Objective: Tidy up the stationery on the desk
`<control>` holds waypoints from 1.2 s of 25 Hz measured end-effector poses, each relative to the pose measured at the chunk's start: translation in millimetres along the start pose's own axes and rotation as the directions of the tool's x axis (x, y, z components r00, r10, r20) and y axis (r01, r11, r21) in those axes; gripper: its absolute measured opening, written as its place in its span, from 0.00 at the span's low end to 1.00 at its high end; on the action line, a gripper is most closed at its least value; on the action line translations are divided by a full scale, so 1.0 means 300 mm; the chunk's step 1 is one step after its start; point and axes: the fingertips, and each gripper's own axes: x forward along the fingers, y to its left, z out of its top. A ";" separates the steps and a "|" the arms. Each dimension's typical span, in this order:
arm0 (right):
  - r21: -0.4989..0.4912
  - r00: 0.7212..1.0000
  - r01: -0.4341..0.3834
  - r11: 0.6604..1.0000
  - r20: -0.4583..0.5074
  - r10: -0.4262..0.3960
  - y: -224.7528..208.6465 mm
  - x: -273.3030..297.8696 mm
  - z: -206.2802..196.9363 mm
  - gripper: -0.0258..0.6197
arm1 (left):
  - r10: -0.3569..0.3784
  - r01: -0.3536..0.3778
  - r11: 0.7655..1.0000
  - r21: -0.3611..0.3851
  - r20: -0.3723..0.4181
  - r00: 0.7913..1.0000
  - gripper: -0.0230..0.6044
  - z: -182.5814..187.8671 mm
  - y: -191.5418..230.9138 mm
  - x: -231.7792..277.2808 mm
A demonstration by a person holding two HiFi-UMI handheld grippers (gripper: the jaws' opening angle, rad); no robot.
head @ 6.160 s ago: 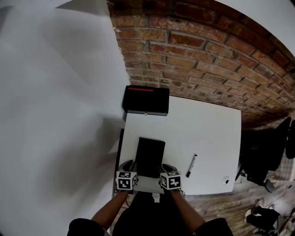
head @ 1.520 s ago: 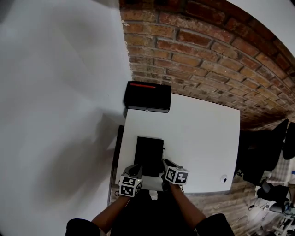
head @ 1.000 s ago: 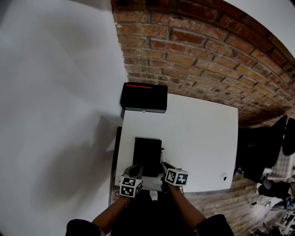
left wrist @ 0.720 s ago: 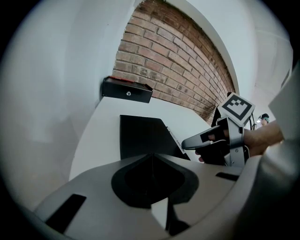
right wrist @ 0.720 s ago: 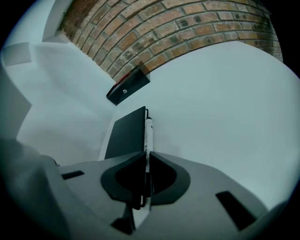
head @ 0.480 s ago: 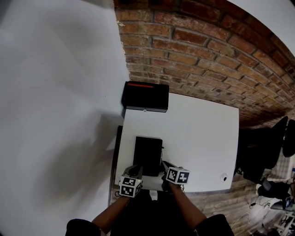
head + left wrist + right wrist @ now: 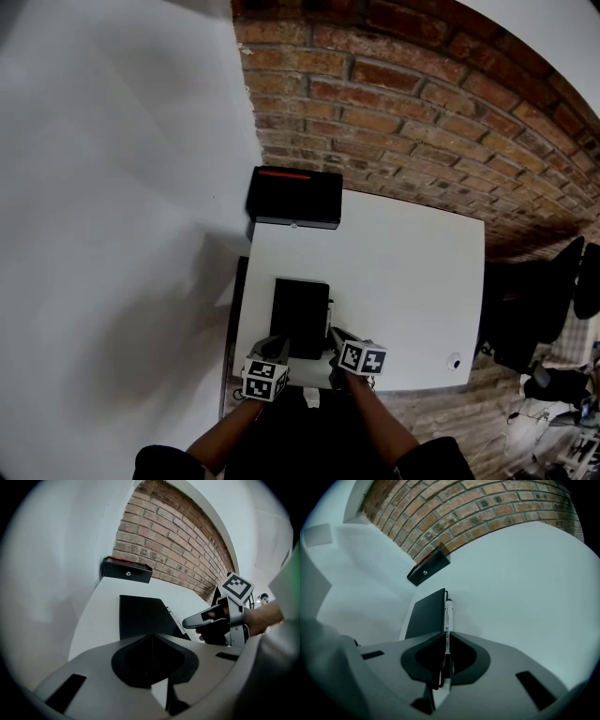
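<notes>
A black notebook (image 7: 300, 317) lies on the white desk (image 7: 412, 272), near its front left. A white marker with a black cap (image 7: 448, 613) lies lengthwise against the notebook's (image 7: 426, 613) right edge, and my right gripper (image 7: 446, 641) is shut on its near end. In the head view the right gripper (image 7: 335, 337) is at the notebook's front right corner. The left gripper (image 7: 278, 347) is at the front left corner. The left gripper's (image 7: 151, 638) jaws are shut on nothing, just short of the notebook (image 7: 143, 617). The right gripper (image 7: 212, 619) shows at the right of that view.
A black box with a red stripe (image 7: 293, 197) stands at the desk's back left corner against the brick wall (image 7: 422, 103). A small white round object (image 7: 455, 361) sits near the front right corner. Black chairs (image 7: 544, 309) stand right of the desk.
Six seconds ago the marker lay alone, right of the notebook. Now it lies along the notebook's right edge in the right gripper. Over the last second and a half almost nothing moved.
</notes>
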 end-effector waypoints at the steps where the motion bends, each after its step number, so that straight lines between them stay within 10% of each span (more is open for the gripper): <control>1: 0.002 1.000 0.000 1.000 0.000 0.000 -0.002 0.000 0.001 0.10 | -0.001 0.001 1.000 0.000 -0.002 1.000 0.07 -0.001 0.000 0.001; 30: -0.012 1.000 -0.004 1.000 0.029 0.005 -0.017 -0.020 0.029 0.10 | -0.009 0.009 1.000 0.006 -0.002 1.000 0.07 0.000 -0.005 0.009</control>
